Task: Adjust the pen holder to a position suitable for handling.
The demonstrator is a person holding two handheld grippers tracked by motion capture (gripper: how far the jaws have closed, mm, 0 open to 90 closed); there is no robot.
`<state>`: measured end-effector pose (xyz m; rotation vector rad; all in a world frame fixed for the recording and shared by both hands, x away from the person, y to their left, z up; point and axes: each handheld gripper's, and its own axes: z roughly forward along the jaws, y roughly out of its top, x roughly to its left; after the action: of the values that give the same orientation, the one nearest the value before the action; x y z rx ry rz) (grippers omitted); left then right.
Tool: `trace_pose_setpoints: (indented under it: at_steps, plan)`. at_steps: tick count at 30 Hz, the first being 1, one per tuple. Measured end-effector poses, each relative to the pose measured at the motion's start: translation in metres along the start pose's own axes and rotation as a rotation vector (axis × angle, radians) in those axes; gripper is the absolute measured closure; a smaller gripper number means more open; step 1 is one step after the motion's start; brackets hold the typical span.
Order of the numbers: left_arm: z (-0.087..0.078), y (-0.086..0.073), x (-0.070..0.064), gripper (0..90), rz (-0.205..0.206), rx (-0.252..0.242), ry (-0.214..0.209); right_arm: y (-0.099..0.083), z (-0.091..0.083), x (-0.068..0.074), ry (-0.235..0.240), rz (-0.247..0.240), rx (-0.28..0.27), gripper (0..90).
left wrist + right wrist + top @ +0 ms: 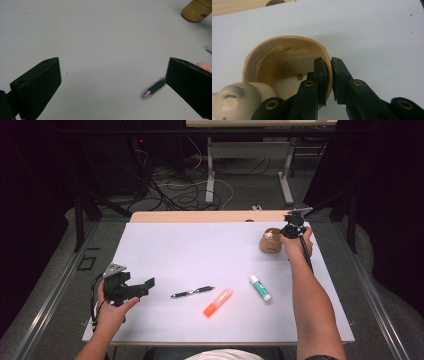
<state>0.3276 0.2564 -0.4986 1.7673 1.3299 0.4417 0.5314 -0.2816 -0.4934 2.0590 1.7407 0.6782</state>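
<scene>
The right gripper [329, 77] has its fingers closed narrowly on the rim of a small wooden cup [274, 67], one finger inside the wall and one outside, so the step in hand looks like gripping or placing this cup at the far right of the worktop [190, 250]. In the high view the cup [270, 241] stands upright near the far edge, with a pale rounded figure on its near side (I cannot tell what it depicts). The right arm is stretched well forward, hand angled down onto the cup from the right.

The left gripper [131, 288] rests low at the near left, fingers spread wide and holding nothing, pointing toward a pen [192, 292] lying just ahead. Beyond the pen lie an orange highlighter [218, 302] and a glue stick [260, 287], all apart from one another.

The next move probably calls for a steady hold on the thin rim, since a pinch on one wall could let the cup tip.
</scene>
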Motion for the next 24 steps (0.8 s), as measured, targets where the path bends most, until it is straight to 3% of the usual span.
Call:
trace_pose_setpoints:
  at_steps: [11, 24]
  plan:
    - [0.000, 0.001, 0.000, 0.4, 0.007, 0.022, -0.004, -0.001, -0.004, 0.001, 0.002, -0.021, 0.010, 83.9]
    - [0.001, 0.000, -0.001, 0.4, 0.004, 0.015, 0.001, -0.003, -0.012, 0.008, 0.030, -0.030, 0.018, 84.0]
